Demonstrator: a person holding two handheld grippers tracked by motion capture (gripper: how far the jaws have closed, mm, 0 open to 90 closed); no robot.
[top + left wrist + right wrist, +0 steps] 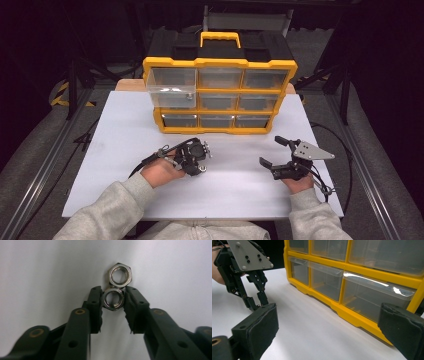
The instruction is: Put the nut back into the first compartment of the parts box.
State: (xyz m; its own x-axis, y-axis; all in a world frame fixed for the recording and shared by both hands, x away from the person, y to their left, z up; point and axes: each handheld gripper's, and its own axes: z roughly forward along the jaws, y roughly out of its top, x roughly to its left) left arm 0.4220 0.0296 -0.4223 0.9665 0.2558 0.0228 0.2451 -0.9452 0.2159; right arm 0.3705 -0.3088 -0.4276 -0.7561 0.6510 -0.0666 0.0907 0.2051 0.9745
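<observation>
Two steel hex nuts lie touching on the white table (37, 277). The nearer nut (113, 299) sits between the jaws of my left gripper (113, 302), which press on both its sides. The farther nut (120, 275) lies free just beyond the tips. In the high view my left gripper (195, 162) points down at the table, left of centre. My right gripper (272, 150) hovers to the right with its jaws wide apart and nothing between them (329, 332). In the right gripper view, the left gripper (259, 305) has its tips on the table.
A yellow drawer organizer (220, 62) with clear drawers stands at the back of the table. Its top left drawer (172, 87) is pulled out. The organizer's lower drawers (367, 273) are close in front of my right gripper. Table edges (200, 218) are near the person's sleeves.
</observation>
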